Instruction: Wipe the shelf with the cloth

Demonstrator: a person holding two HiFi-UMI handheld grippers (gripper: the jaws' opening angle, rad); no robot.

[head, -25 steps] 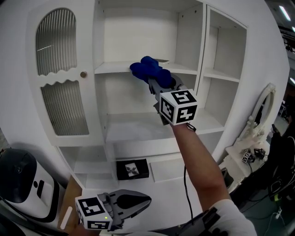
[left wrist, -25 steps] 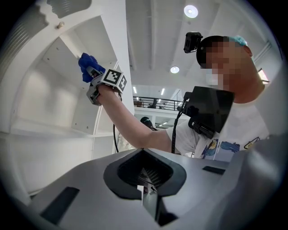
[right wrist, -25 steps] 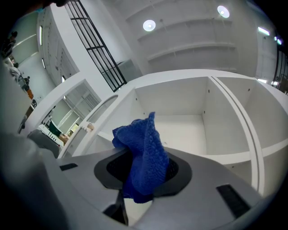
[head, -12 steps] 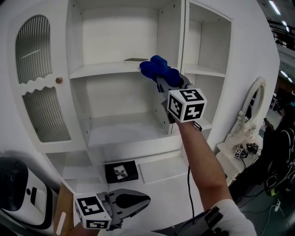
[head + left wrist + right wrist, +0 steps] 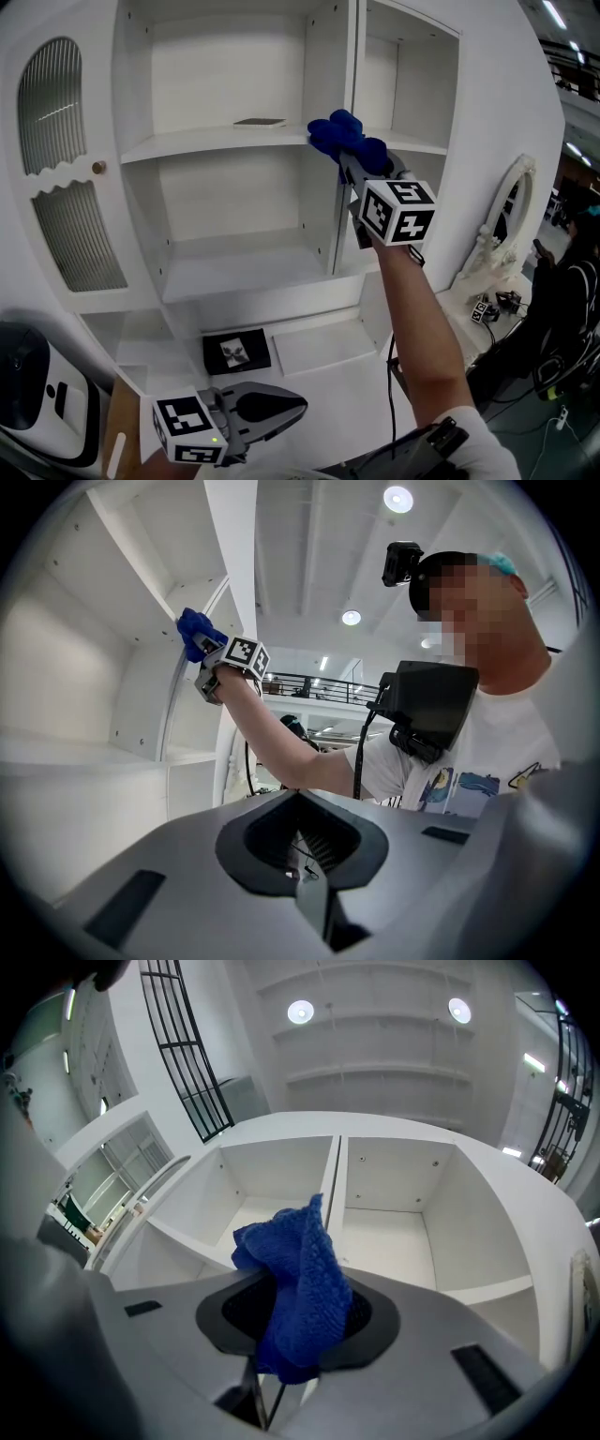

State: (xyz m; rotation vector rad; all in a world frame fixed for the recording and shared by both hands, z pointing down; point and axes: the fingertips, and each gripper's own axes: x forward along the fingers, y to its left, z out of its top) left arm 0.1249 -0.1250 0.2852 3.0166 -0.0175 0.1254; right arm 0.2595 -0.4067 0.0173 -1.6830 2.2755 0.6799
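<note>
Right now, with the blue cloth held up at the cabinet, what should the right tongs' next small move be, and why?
Probably press the blue knitted cloth onto the white upper shelf board and sweep leftward. The right tongs are clamped on it at the board's right end beside the white upright divider, so the board's length lies leftward.

Head view faces the cabinet (image 5: 225, 66); right gripper view sits close before it; left gripper view looks up at it from below.
</note>
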